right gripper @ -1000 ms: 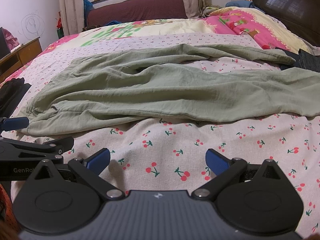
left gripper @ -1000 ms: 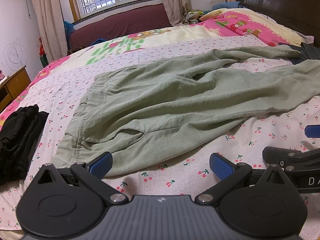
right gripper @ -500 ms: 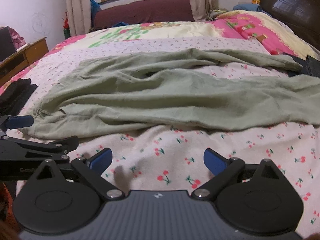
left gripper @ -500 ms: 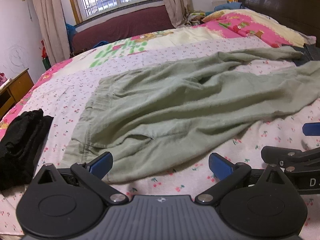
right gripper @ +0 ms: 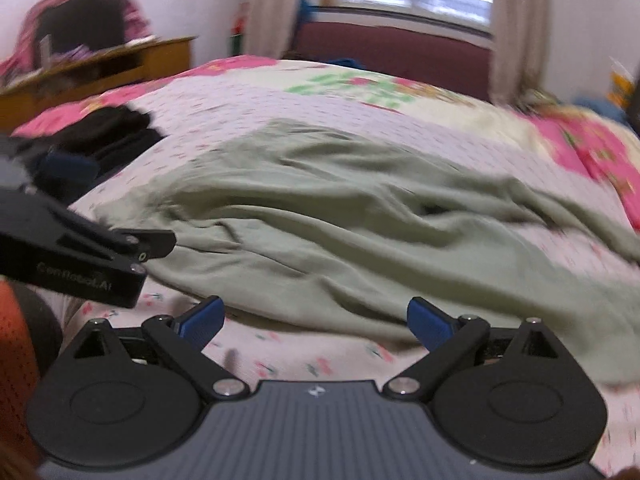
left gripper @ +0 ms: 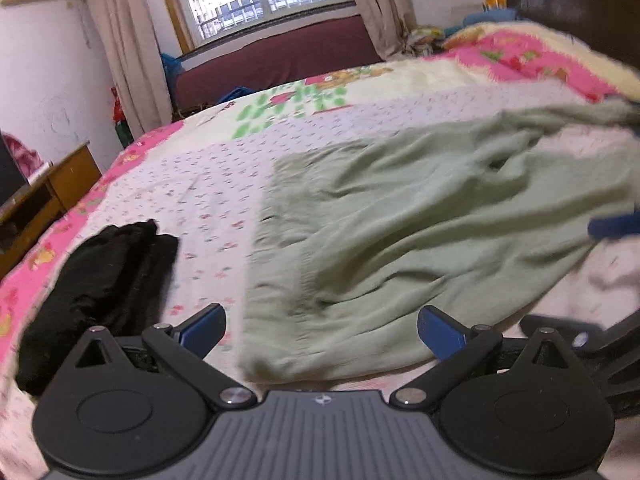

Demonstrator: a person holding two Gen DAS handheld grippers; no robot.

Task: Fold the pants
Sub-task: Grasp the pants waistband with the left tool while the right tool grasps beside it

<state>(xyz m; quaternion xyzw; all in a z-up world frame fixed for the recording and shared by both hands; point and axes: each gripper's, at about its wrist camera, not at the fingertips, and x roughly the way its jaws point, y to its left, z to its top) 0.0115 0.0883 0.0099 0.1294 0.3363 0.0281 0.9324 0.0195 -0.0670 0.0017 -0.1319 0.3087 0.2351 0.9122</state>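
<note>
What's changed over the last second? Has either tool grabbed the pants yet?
No grab yet. Both views have swung left and closed in: the left tool now sits over the waistband corner of the green pants, and the right tool is at their near edge. Both stay open and empty. The pants and black garment lie as before.

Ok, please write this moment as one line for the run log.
stage: approach | left gripper: open, empty | right gripper: open, empty | green pants: spread on bed, unfolded | black garment: beside waistband
</note>
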